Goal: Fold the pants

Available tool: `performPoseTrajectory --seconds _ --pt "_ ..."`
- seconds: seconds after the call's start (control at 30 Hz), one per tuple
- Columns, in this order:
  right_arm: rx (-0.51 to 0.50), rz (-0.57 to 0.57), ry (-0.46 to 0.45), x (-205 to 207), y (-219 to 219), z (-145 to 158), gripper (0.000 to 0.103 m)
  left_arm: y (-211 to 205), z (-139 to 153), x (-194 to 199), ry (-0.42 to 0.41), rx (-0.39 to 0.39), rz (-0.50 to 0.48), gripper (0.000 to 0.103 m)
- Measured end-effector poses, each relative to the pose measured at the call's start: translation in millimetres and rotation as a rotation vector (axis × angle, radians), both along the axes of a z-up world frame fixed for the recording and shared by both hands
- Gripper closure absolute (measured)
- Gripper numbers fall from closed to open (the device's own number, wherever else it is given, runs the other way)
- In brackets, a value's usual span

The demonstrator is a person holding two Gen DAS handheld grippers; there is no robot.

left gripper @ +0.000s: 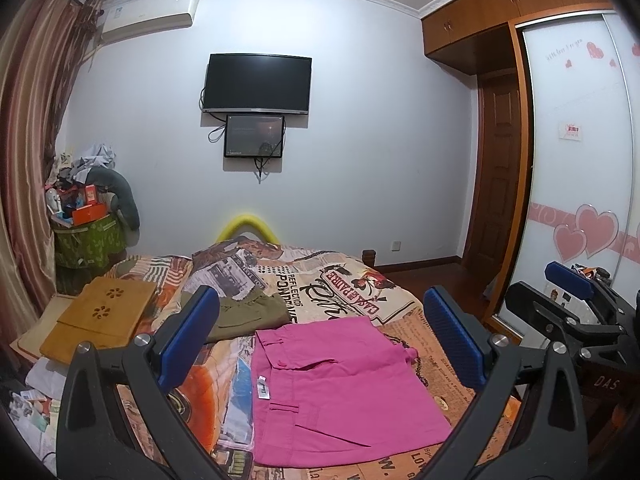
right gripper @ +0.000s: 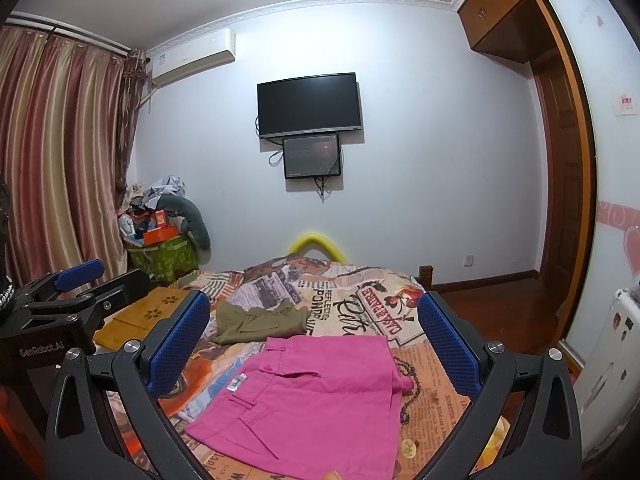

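A bed [left gripper: 400,292] with a newspaper-print bedspread is filling the lower part of both views, its foot pointing toward a pale wall where a dark television [left gripper: 257,83] is hanging above a smaller screen [left gripper: 254,136]. An air conditioner [left gripper: 150,14] is sitting high on that wall, striped curtains [left gripper: 36,120] are hanging at the left, and a wooden wardrobe [left gripper: 500,8] with heart-decorated sliding doors is standing at the right. A green basket [left gripper: 90,240] piled with clutter is resting in the corner, and a wooden lap tray [left gripper: 100,316] is lying on the bed's left edge.

The pink pants [left gripper: 336,392] are lying folded flat into a compact rectangle on the bedspread, waistband and white label turned toward the left, a back pocket flap facing up. Olive-green pants [left gripper: 248,314] are lying folded just beyond them, toward the wall.

The left tool [left gripper: 320,348] is hovering above the pink pants with its blue pads spread wide, gripping nothing. The right tool [right gripper: 316,344] is likewise hanging over them, spread wide and empty.
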State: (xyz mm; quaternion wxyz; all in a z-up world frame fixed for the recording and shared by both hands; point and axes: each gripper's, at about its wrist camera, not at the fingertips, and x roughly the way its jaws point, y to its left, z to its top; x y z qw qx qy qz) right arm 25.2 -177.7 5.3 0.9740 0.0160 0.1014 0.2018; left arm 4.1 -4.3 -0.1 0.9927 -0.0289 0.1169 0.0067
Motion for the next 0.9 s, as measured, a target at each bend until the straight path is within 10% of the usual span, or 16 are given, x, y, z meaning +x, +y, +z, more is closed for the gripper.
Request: performPoseTrajectory --seconds 0.4,0.9 --pt "-0.012 -0.029 0.059 24 -2 -17 0.0 7 -18 36 0.068 -0.006 0.008 0.0" --pt "-0.103 -0.107 0.3 109 -18 -81 0.0 54 -115 168 0.343 0.013 0.118 0.0"
